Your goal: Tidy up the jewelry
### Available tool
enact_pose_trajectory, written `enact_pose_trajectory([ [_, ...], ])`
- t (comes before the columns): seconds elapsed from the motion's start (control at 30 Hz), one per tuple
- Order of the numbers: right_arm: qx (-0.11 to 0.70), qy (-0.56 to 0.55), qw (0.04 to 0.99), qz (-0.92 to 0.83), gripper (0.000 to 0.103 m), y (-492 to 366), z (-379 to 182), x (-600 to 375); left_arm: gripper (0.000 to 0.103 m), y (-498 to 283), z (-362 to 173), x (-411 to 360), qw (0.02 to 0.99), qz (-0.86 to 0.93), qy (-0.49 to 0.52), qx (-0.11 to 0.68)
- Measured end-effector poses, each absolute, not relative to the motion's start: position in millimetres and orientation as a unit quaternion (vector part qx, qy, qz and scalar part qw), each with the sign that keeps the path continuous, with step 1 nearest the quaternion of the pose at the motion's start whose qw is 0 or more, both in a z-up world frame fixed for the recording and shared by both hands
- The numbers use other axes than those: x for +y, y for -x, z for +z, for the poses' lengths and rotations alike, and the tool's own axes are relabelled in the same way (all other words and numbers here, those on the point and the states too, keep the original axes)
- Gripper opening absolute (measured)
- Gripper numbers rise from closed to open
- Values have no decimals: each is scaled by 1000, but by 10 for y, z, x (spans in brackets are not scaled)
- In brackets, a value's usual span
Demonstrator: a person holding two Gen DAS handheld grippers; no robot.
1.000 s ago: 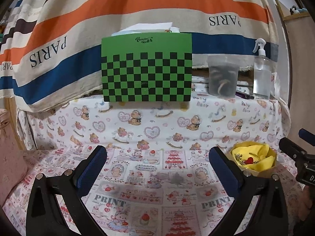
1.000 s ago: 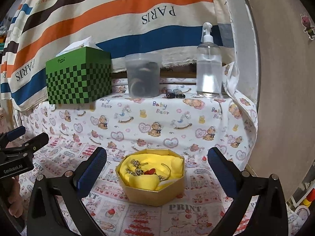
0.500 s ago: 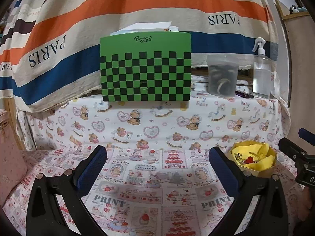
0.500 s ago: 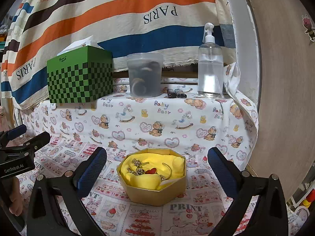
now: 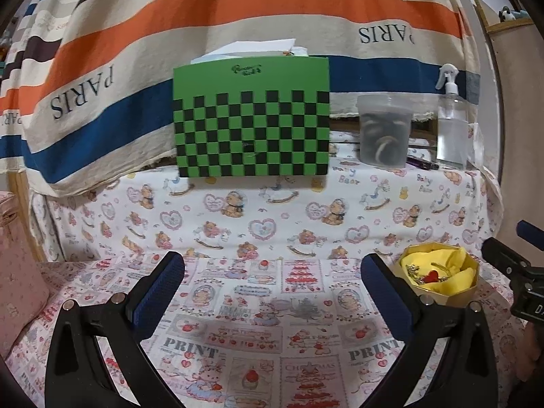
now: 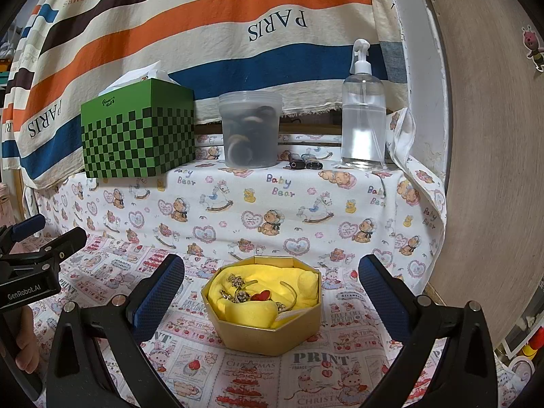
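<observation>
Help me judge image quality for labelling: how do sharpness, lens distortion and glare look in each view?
Left wrist view: strong fisheye bowing and dark corners; the green checkered box is sharp. Right wrist view: the same bowing; the gold jewelry box and red heart charm are crisp; mild glare on the spray bottle.

A striped cloth in cream, brown, orange and blue, printed "PARIS", is hung across the rear of the scene, and a raised ledge below it is covered by a white teddy-bear print sheet that drapes down to a lower surface laid with a pink-and-white "PRINT" patterned cloth. On the ledge are stood a green-and-black checkered tissue box, a lidded translucent tub, a clear spray bottle and small dark items beside it. A wood-grain panel bearing a cartoon sticker is seen at the right; the lighting is even and indoor.
</observation>
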State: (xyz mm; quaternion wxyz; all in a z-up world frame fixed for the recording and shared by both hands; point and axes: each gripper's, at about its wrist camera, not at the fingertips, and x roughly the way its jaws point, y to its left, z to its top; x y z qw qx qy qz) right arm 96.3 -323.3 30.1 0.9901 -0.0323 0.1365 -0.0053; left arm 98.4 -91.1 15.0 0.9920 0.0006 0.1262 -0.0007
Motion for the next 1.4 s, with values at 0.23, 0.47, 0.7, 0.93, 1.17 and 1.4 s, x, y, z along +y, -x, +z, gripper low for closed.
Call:
enact_pose_trajectory([
  [0.23,136,32,990,-6,103,-965,299,-3236,103,-987,150,-892,992,-3,4,127],
  [0.47,136,32,990,-6,103,-963,300,-3238,103,-989,148,-902,992,-6,4,128],
  [0.7,136,32,990,-6,103,-964,299,-3237,103,-981,147,-910,992,-7,3,129],
  [0.93,136,33,990,-6,103,-967,298,-3234,103,-983,143,-915,991,-10,3,130],
  [1.17,136,32,990,-6,103,-964,299,-3232,103,-975,144,-921,992,-13,3,129],
  [1.4,136,31,990,-7,103,-963,298,-3233,103,-985,144,-925,991,-16,2,131],
])
